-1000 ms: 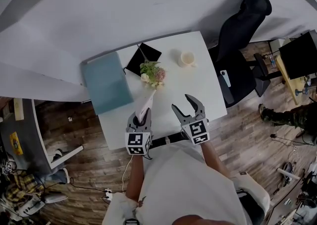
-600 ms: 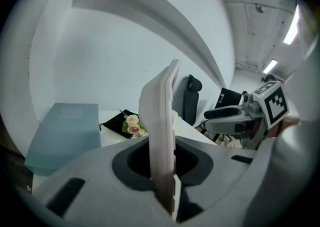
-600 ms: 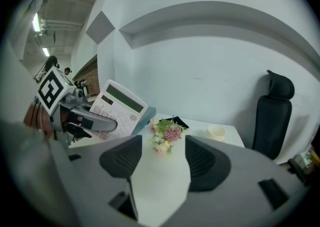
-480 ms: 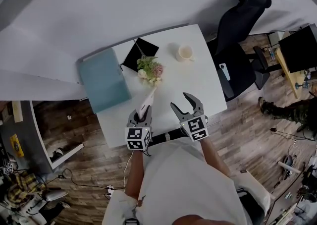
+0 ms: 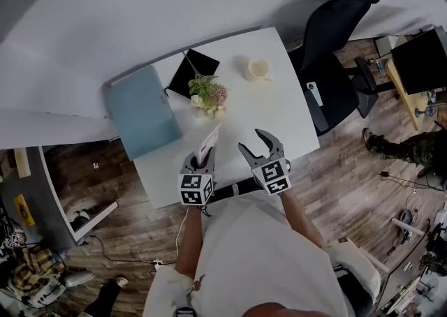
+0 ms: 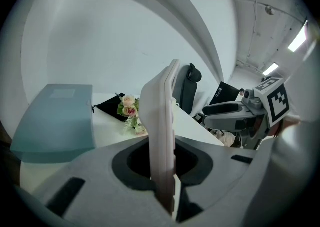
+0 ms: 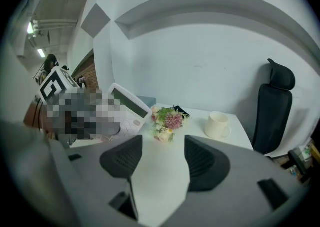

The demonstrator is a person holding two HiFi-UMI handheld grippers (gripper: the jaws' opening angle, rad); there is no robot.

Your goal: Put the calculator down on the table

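On a white bench (image 5: 279,99) seen from overhead: a calculator (image 5: 208,144) clamped by its lower end in the clenched left claw (image 5: 202,162), standing nearly upright and edge-on, display side turned toward the other claw. Not yet set down, and by the look of it clear of the surface, over the near side. Gripped low like this, most likely, to leave the body free for tipping flat onto the open patch just ahead. Just beside it, the right claw (image 5: 251,142), released and empty, with only bare bench top between its jaws; probably kept close as a spare helper. Further back, out of the way: a bunch of flowers (image 5: 208,96), a cup (image 5: 258,69), a black pouch (image 5: 192,75) and a teal box (image 5: 142,109) overhanging the left edge, with an office chair (image 5: 335,36) past the far right corner. Room enough in front of the flowers for a clean landing, judging by the gap
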